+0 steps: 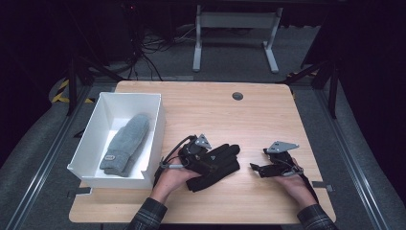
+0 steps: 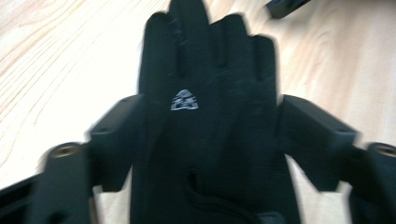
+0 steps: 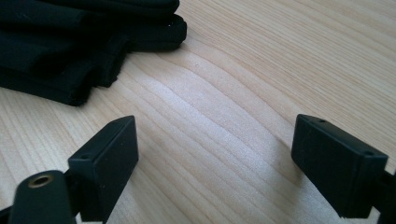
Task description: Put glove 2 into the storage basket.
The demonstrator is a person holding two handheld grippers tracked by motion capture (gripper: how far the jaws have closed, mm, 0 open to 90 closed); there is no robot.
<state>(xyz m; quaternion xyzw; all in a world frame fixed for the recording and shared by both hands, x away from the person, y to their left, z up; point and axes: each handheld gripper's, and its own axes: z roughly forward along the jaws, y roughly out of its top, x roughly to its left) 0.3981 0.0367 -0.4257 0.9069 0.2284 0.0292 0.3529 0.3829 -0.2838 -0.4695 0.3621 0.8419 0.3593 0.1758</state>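
Note:
A pair of black gloves [image 1: 218, 165] lies stacked on the wooden table [image 1: 230, 115], near its front middle. My left gripper [image 1: 208, 158] hovers over their cuff end. In the left gripper view the top glove [image 2: 210, 70], marked with a small white logo, lies flat between the spread jaws of the left gripper [image 2: 210, 140], which stands open. My right gripper [image 1: 256, 167] rests low to the right of the gloves and points toward them. It is open too, and the right gripper [image 3: 215, 158] has bare wood between its jaws, with the gloves' fingertips [image 3: 70, 46] just beyond.
A white open box [image 1: 158, 124] stands at the table's left side with a grey mitten [image 1: 125, 143] lying inside. A round cable grommet [image 1: 237, 96] sits near the far edge. Bare wood stretches behind and to the right of the gloves.

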